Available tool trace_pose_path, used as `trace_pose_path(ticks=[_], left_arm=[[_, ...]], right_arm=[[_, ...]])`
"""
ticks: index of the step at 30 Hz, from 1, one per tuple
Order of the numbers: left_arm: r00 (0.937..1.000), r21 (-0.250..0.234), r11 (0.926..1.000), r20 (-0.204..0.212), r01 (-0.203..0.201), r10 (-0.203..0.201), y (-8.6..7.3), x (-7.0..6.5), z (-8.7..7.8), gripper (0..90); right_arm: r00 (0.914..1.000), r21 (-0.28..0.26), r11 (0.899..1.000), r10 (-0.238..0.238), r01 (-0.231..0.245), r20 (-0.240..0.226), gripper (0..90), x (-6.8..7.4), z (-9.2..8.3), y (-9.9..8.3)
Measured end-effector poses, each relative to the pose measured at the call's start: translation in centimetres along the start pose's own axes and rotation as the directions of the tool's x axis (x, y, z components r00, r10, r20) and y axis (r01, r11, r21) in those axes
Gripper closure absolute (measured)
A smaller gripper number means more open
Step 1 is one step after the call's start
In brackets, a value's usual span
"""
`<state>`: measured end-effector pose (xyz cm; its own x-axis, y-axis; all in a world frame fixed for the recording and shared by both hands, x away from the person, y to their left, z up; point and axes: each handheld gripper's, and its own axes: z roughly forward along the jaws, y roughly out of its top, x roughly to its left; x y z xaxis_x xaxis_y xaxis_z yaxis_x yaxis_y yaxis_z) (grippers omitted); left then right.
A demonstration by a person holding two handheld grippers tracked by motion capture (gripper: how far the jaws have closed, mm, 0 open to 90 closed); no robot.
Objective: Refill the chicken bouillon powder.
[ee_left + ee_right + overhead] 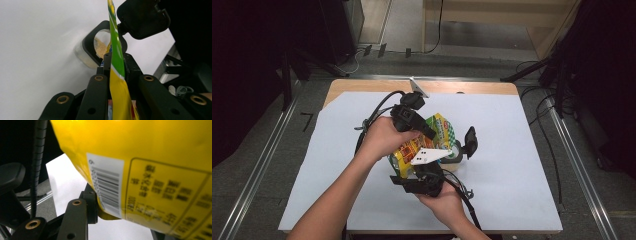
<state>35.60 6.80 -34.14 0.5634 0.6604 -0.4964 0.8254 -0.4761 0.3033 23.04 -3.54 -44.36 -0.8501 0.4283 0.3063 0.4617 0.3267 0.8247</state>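
Two grippers hold one yellow-green snack bag (424, 142) above the desk (512, 150). Our left gripper (117, 63) has its jaws pinching the bag's upper edge; the right gripper (424, 182) grips the lower end, jaws pressed on it beside the barcode. We judge the bag's long axis runs from gripper to gripper, mouth tilted toward the clear jar (98, 48) just beyond the bag, its black flip lid (142, 18) open. Powder sits inside the jar.
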Motion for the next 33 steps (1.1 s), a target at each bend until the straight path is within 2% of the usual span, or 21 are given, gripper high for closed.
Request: trace_pose_path(ticks=[2,4,9,16,19,24,27,31,33], left_arm=[[0.9997,0.013,0.9998,0.017,0.018,-0.018,0.3,0.4,0.1,83.4],[0.9996,0.023,0.9994,0.016,0.025,-0.025,0.5,0.4,0.2,83.7],[0.9996,0.049,0.9984,-0.009,0.027,-0.027,1.2,0.2,0.3,84.1],[0.9994,0.066,0.9975,-0.025,0.026,-0.024,1.6,-0.2,0.6,86.3],[0.9991,0.066,0.9974,-0.033,0.029,-0.027,1.7,-0.3,0.7,86.3],[0.9987,0.058,0.998,-0.047,0.025,-0.022,1.7,-0.6,0.5,86.0],[0.9983,0.057,0.9981,-0.055,0.023,-0.02,1.7,-0.7,0.4,85.0],[0.9976,0.056,0.9983,-0.069,0.015,-0.011,1.7,-1.0,0.0,83.8],[0.998,0.049,0.9987,-0.062,0.015,-0.012,1.7,-1.1,-0.3,83.3]], right_arm=[[1.0,-0.001,1.0,0.0,0.0,0.0,62.7,0.0,-0.1,0.0],[0.9999,-0.003,1.0,0.007,-0.007,-0.008,62.6,-0.1,-0.1,0.1],[0.9993,-0.016,0.999,0.028,-0.028,-0.024,62.3,-0.3,-0.2,0.3],[0.9999,-0.015,1.0,0.011,-0.011,0.008,60.6,-0.2,-0.3,0.5],[0.9996,0.005,1.0,-0.007,0.007,0.026,59.4,-0.1,0.0,0.6],[0.9996,-0.011,1.0,-0.003,0.003,0.027,61.2,-0.2,0.0,0.6],[0.9999,-0.027,1.0,0.003,-0.003,0.01,61.7,-0.4,-0.1,0.6],[0.9987,-0.059,0.998,0.036,-0.038,-0.036,62.7,-0.8,-0.3,0.5],[0.9974,-0.076,0.996,0.048,-0.052,-0.054,63.1,-0.9,-0.5,0.4]])
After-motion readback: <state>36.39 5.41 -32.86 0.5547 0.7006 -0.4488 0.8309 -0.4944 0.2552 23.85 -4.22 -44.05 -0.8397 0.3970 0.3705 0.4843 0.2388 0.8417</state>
